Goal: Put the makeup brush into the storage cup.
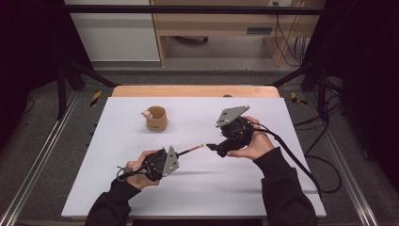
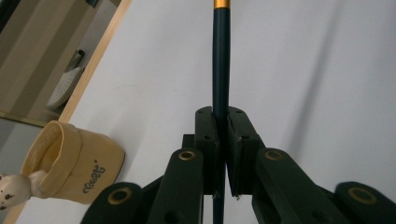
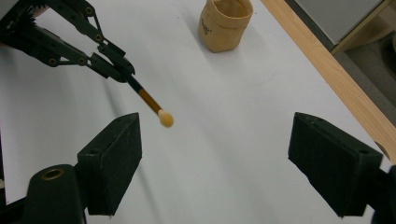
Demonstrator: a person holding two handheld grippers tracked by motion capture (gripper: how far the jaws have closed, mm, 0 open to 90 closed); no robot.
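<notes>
From above, your left gripper holds a makeup brush over the middle of the table, its tip aimed at your right gripper, with the beige fabric pouch nearer the far edge. In the left gripper view, the jaws clench the brush's dark handle. In the right gripper view, your jaws stand released with nothing between them, the brush's pale tip just beyond.

the white table lies bare along its near edge, its right side and between the two hands. one obstacle stands far left: the tan fabric pot. the brush juts right from the left gripper toward the right gripper.
</notes>
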